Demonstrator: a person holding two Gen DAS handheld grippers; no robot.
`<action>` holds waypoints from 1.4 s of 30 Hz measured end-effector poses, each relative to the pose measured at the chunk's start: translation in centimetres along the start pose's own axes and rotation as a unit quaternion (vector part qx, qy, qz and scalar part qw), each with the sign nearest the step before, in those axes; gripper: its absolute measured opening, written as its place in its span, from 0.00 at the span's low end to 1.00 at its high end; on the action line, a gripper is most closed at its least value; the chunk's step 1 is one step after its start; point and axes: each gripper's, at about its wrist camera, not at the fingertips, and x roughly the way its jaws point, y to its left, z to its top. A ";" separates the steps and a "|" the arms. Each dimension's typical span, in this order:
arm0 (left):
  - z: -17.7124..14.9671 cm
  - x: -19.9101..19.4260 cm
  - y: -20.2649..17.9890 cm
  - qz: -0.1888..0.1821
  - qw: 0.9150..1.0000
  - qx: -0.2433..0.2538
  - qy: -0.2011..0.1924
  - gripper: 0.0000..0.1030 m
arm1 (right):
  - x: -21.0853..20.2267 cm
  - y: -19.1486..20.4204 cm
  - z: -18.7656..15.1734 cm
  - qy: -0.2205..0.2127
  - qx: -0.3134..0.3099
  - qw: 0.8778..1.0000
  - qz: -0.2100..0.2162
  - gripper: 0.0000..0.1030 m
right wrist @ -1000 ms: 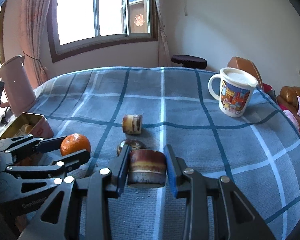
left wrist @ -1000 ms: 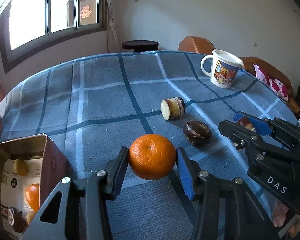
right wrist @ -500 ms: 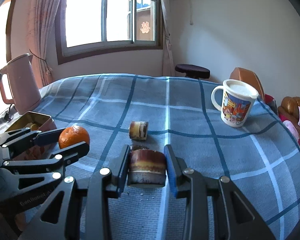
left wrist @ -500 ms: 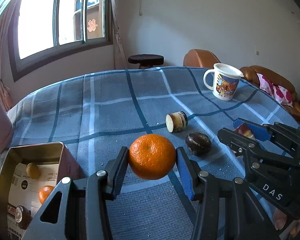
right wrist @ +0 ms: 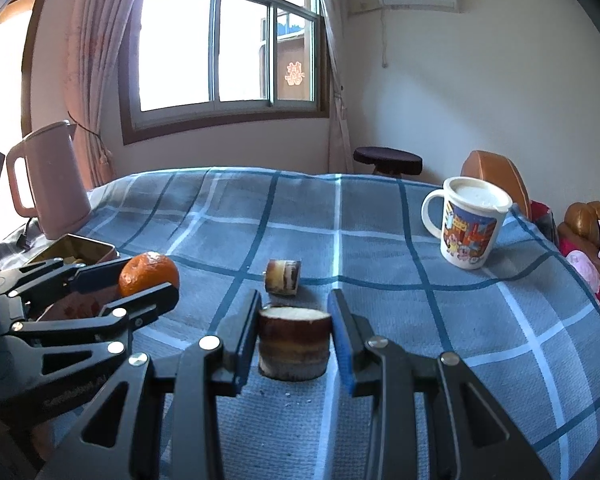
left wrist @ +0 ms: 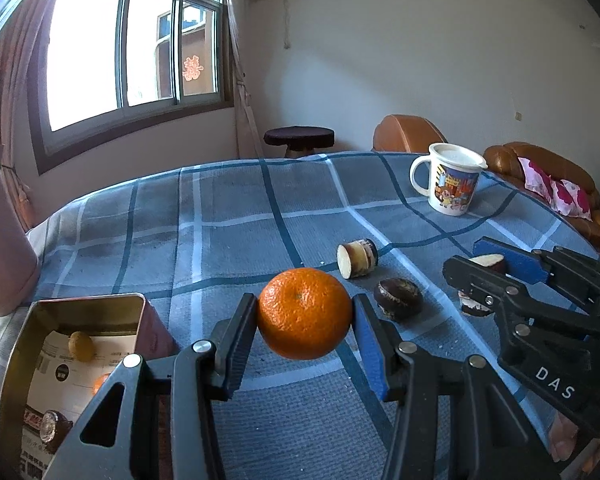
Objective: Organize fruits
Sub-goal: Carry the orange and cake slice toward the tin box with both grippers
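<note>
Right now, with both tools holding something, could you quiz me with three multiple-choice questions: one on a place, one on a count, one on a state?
1. Where is the tin box?
A. beside the mug
B. at the table's left edge, near the pink kettle
C. on the stool

2. How many loose pieces lie on the cloth between the tools and the mug?
A. two
B. five
C. none

3. What is the left tool doing?
A. gaping empty
B. clamping the orange
C. resting in the box

Answers: 1 B, the box sits by the kettle. 2 A, a cut chunk and a dark chestnut. 3 B, both pads press the orange.
</note>
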 end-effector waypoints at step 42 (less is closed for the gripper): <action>-0.4 -3.2 -0.6 0.028 0.997 0.012 -0.078 0.49 | -3.1 0.1 -0.3 -0.081 -0.003 0.997 0.005 0.36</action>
